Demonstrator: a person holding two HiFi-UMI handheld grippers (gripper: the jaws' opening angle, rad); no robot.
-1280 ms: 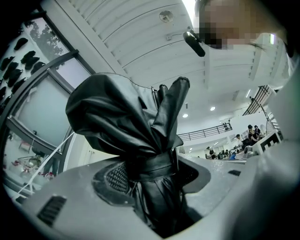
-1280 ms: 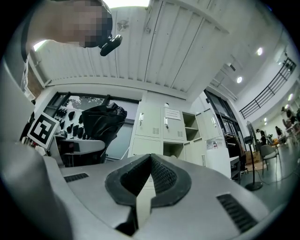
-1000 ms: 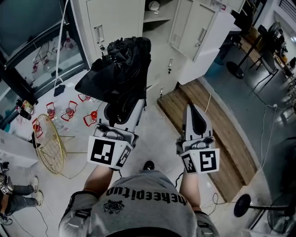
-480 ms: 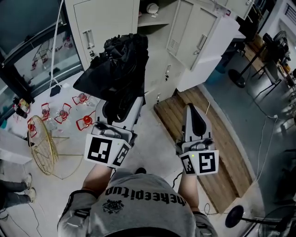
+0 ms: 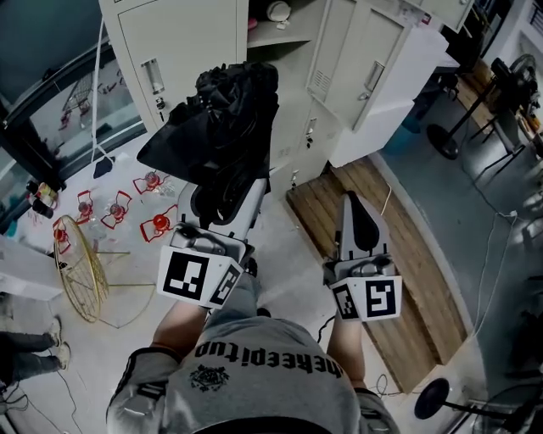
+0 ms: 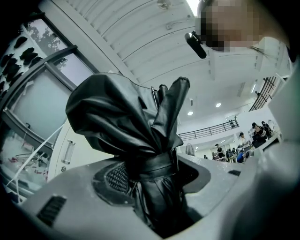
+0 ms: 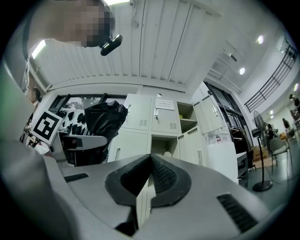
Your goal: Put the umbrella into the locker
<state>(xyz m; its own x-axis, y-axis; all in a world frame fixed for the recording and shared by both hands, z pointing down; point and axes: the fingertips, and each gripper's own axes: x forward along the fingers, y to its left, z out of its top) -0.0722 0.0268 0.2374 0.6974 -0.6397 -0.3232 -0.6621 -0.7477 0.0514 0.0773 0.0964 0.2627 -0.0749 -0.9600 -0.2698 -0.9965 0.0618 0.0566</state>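
Facing the far open locker, our left hand-held gripper clamps the black umbrella upright for insertion; our right hand-held gripper is closed on nothing.

Roughly "keepit" on grey shirt

locker bay: open ahead | swung door: flanks right | closed door: blocks left

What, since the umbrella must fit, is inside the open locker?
A pale round object sits in the open locker. The right gripper hides its floor in that gripper's view; the head view crops its top.
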